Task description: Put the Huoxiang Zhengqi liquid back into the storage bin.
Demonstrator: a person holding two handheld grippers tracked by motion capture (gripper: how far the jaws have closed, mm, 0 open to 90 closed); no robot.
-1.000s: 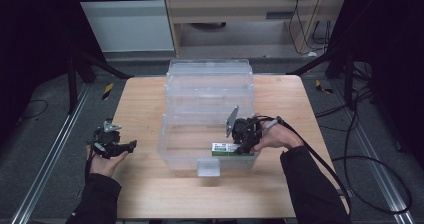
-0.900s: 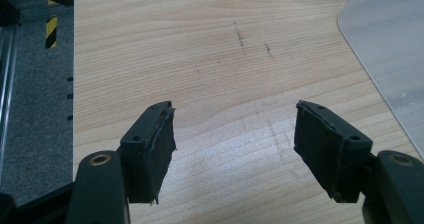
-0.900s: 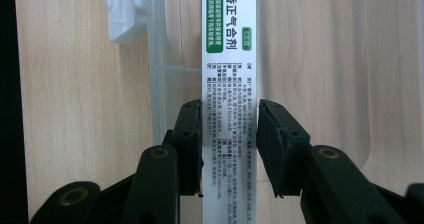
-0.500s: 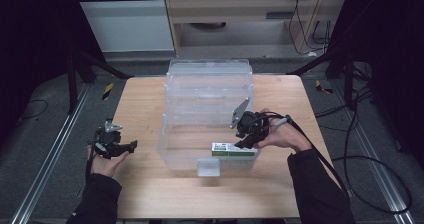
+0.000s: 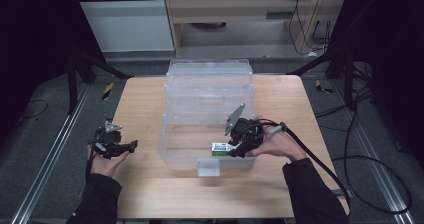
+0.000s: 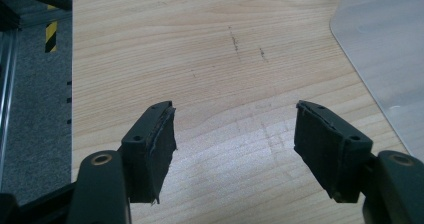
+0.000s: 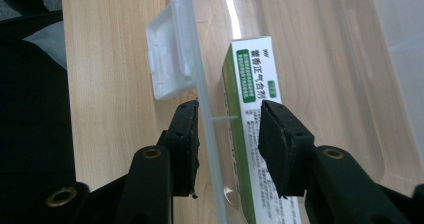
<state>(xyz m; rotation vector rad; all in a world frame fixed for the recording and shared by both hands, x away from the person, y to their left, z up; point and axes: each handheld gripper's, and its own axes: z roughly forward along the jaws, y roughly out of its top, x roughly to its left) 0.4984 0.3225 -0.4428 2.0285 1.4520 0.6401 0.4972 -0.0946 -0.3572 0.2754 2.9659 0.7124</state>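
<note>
A clear plastic box (image 5: 182, 149) stands open in the middle of the wooden table. Inside it, against the front wall, lies a green and white carton (image 5: 219, 147) (image 7: 255, 74). My right gripper (image 5: 237, 151) (image 7: 227, 116) is open at the box's front right. One jaw is outside the clear wall and the other hovers over the carton, without pinching it. My left gripper (image 5: 132, 145) (image 6: 235, 129) is open over bare wood left of the box, with nothing between its jaws.
The box's white latch tab (image 5: 208, 167) (image 7: 167, 59) juts from the front wall. A corner of the clear box (image 6: 385, 44) lies to the right of the left gripper. The table edge (image 6: 71, 84) and a metal rail run along the left. Cables trail at the right.
The right hand lifted slightly and came back down at the box's front right. The carton and the left gripper stayed where they were.
</note>
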